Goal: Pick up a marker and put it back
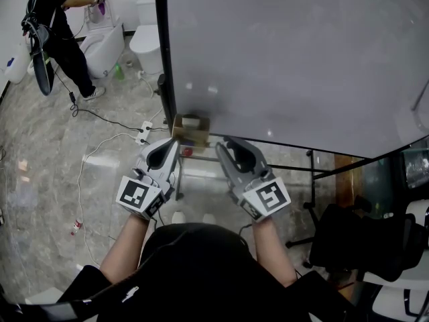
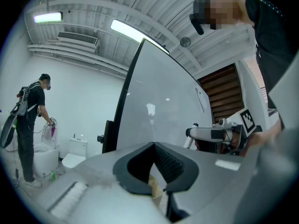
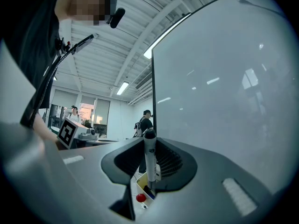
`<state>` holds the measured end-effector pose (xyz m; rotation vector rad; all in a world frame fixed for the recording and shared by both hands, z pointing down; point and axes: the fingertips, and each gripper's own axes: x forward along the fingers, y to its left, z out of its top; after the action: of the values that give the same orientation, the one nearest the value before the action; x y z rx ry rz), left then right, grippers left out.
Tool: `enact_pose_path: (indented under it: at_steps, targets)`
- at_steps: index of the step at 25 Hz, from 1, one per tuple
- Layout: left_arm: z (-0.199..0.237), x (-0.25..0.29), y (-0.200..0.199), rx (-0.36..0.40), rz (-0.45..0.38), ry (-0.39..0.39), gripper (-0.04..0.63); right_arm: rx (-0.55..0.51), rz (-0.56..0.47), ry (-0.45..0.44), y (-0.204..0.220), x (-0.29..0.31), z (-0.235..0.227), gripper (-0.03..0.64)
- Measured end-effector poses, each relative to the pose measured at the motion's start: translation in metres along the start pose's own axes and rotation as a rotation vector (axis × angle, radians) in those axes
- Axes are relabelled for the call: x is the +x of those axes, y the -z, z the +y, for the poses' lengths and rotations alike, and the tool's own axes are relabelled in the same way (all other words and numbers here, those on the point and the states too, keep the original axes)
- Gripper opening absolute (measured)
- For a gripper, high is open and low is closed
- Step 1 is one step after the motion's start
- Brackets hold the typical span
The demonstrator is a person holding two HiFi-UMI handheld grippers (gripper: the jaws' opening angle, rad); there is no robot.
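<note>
My right gripper is shut on a white marker that stands upright between its pads, dark cap at the top. Below it sits a small cardboard box with a red-capped marker inside. In the head view both grippers are held side by side just in front of that box, which sits at the foot of the whiteboard. My left gripper has its jaws together with nothing between them. From the left gripper view, the right gripper shows at the right with the marker in it.
A person stands at the far left by two white toilets. Cables and a power strip lie on the marble floor. A black chair stands at the right. The whiteboard's black frame edge rises just ahead.
</note>
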<state>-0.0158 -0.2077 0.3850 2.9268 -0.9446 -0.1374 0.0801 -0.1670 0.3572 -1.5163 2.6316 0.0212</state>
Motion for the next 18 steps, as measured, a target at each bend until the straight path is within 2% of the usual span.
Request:
enact_pose_path:
  at_steps: [18]
  targets:
    - [0.009, -0.004, -0.001, 0.007, -0.005, -0.048, 0.001, 0.013, 0.032, -0.012, 0.023, 0.014, -0.009, 0.083]
